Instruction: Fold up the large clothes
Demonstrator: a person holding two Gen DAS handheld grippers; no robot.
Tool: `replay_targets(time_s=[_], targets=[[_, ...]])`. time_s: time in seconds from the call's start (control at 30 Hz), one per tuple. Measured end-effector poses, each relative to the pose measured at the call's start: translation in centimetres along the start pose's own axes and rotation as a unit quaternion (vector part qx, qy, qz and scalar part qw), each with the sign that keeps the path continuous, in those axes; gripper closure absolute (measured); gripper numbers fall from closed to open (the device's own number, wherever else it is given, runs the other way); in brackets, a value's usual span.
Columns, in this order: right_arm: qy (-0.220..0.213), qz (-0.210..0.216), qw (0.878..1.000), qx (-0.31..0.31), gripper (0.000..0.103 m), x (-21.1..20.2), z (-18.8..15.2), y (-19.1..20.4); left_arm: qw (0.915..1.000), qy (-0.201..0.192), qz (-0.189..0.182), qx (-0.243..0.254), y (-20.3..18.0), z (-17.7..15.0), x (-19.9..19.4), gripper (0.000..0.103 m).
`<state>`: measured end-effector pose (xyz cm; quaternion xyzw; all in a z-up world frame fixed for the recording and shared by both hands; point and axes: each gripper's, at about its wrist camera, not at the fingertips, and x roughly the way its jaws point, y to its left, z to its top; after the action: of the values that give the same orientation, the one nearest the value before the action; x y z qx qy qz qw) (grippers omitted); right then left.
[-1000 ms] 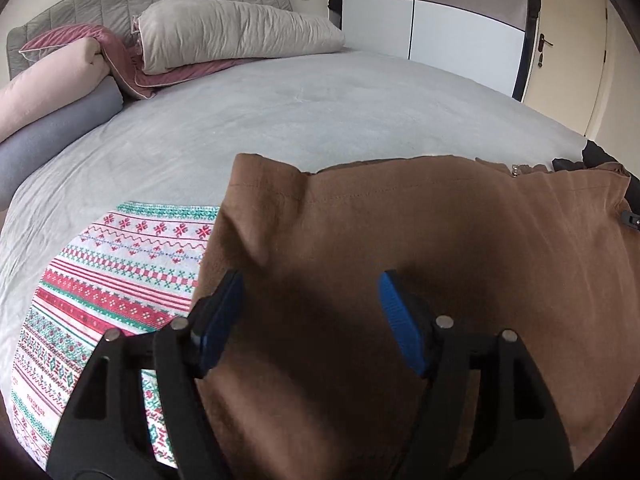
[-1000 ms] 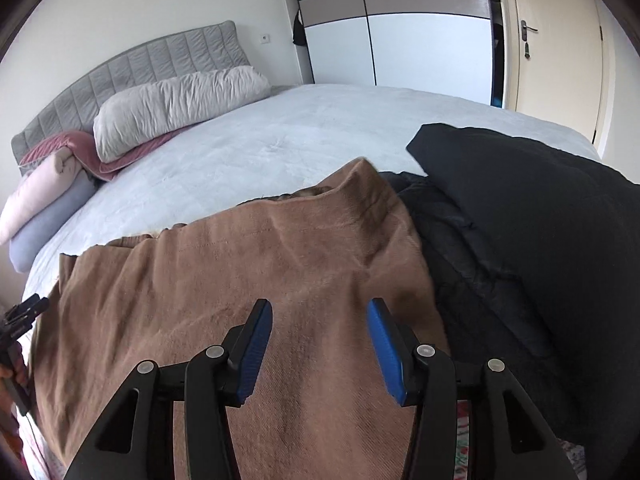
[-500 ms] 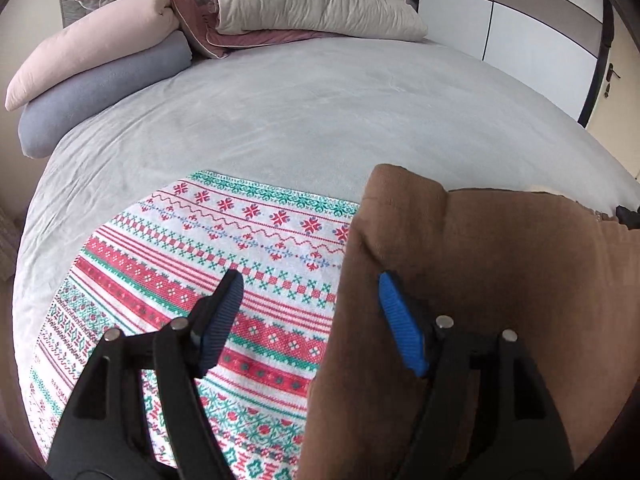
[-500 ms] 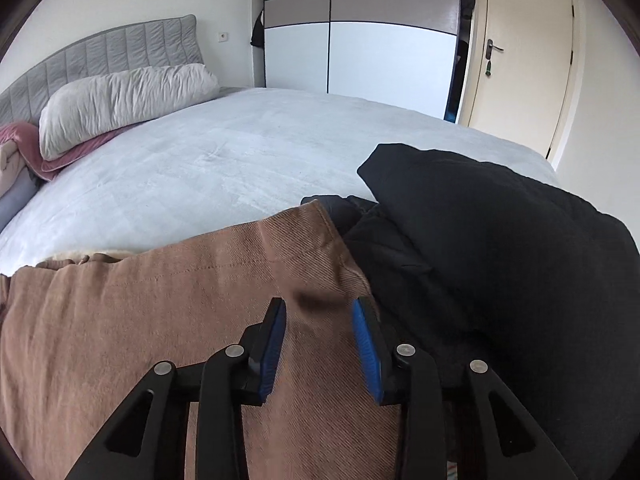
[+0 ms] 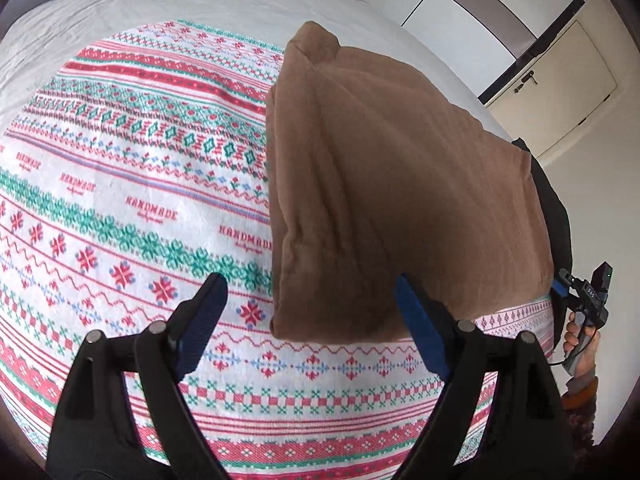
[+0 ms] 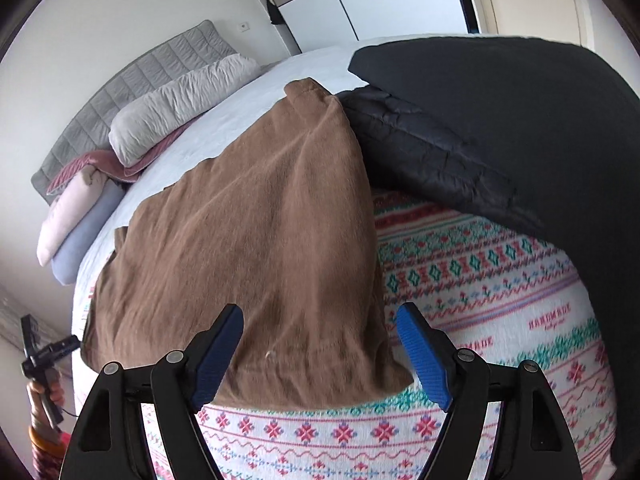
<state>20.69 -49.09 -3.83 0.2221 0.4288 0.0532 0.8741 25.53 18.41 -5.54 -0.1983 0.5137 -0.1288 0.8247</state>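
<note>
Two claws: both spread wide, gripping nothing.
Left view: left claw (image 5: 308, 312) hovers over the near-left corner of the folded brown garment (image 5: 400, 184) lying on the patterned blanket (image 5: 120, 184).
Right view: right claw (image 6: 320, 344) straddles its near-right corner; black jacket (image 6: 500, 120) touches it.
Advice: pinch all layers at both corners together.
Writing: "HANDMADE" on blanket.

A folded brown garment (image 5: 400, 184) lies on the patterned blanket (image 5: 120, 184); the left gripper (image 5: 310, 320) hovers above, jaws apart.
</note>
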Motion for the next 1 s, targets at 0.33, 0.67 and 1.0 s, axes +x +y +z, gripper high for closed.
replay_targets(time_s=[0.33, 0.67, 1.0], targets=[[0.008, 0.067, 0.986, 0.15, 0.023, 6.2, -1.3, -1.3, 0.9918, -0.045, -0.057, -0.106, 0.1, 0.3, 4.8, 0.04], [-0.048, 0.048, 0.995, 0.075, 0.085, -2.4, 2.3, 6.6, 0.9881, -0.134, -0.033, -0.068, -6.0, 1.6, -6.6, 0.08], [0.048, 0.01, 0.997, 0.054, 0.073, -3.6, -9.4, 2.4, 0.9977, -0.012, 0.025, -0.062, 0.6, -9.8, -4.6, 0.057]])
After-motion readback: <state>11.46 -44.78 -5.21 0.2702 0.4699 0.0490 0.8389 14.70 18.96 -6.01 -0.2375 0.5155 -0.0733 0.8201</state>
